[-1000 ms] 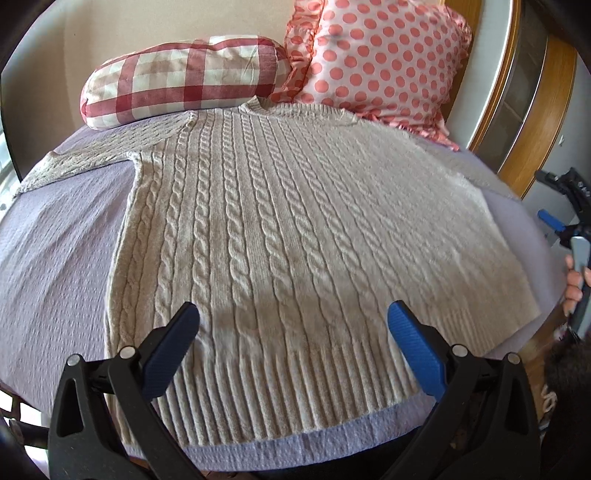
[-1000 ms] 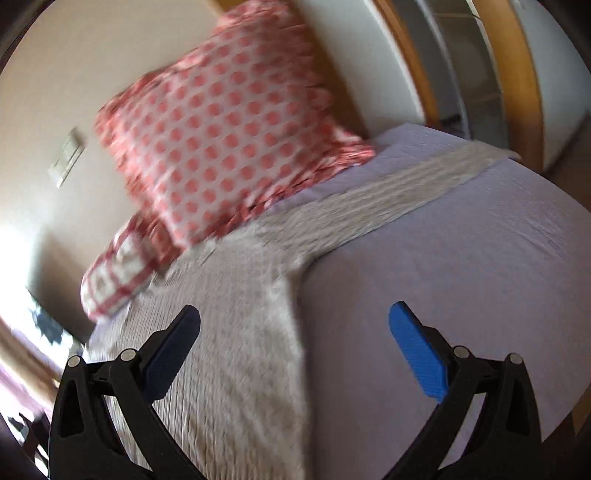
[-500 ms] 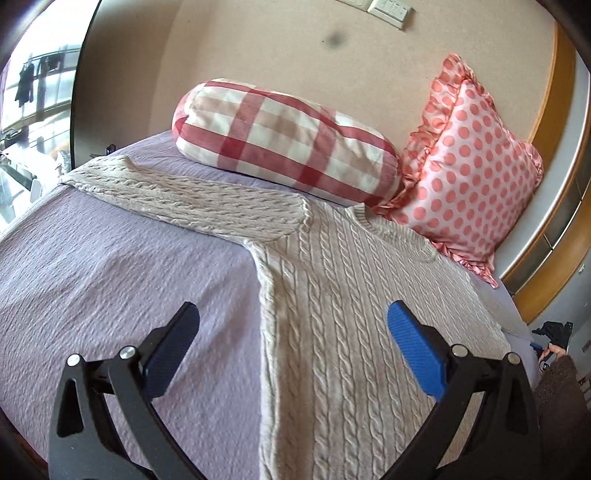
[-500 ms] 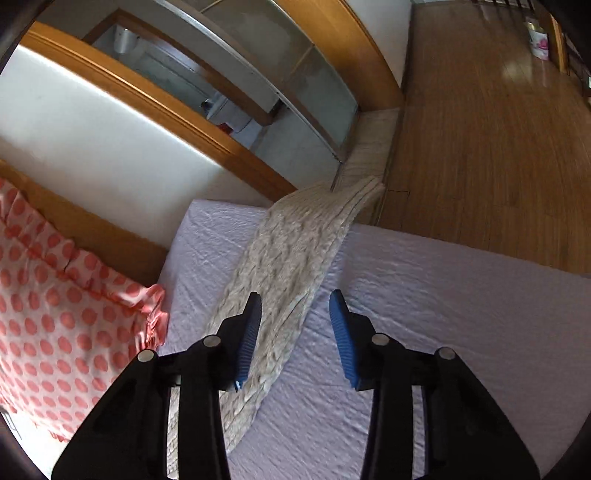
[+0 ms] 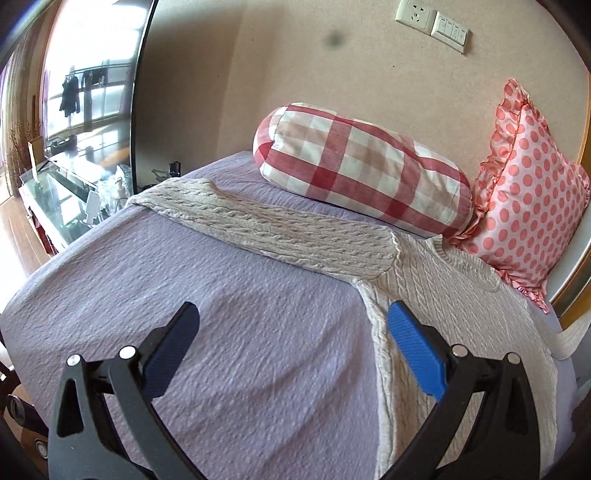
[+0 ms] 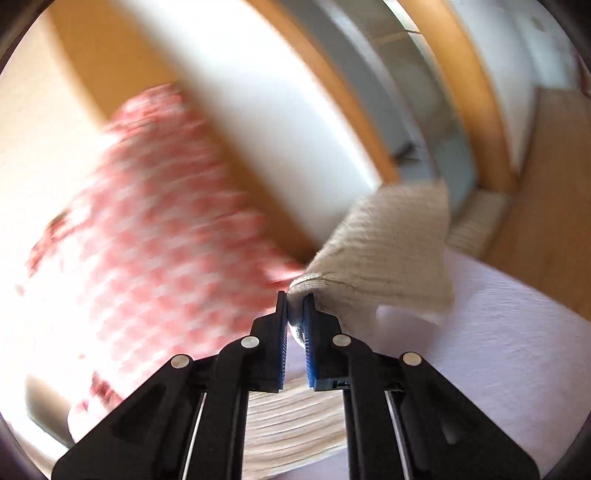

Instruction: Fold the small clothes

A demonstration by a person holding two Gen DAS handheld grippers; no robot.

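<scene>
Left wrist view: left gripper [image 5: 291, 332] spread wide, nothing between the jaws, poised over lilac bedspread [image 5: 184, 295] just left of cream cable-knit sweater [image 5: 443, 306]. Sweater flat on bedspread, neckline toward checked bolster pillow [image 5: 362, 177]; one sleeve [image 5: 266, 225] stretched out leftward along the near side of that bolster. Polka-dot cushion [image 5: 524, 199] touching bolster's right end. Wall socket [image 5: 415, 14] and switch plate [image 5: 450, 31] above bolster.

Right wrist view: heavy motion blur. Right gripper [image 6: 295, 302] closed nearly to pad contact, pinching end of other sleeve [image 6: 388, 251]; sleeve lifted off bedspread [image 6: 498, 332], bunched just beyond the fingertips. Pink-and-white blur left of sleeve, pattern unreadable. Wood-framed panelling [image 6: 443, 92] beyond sleeve.
</scene>
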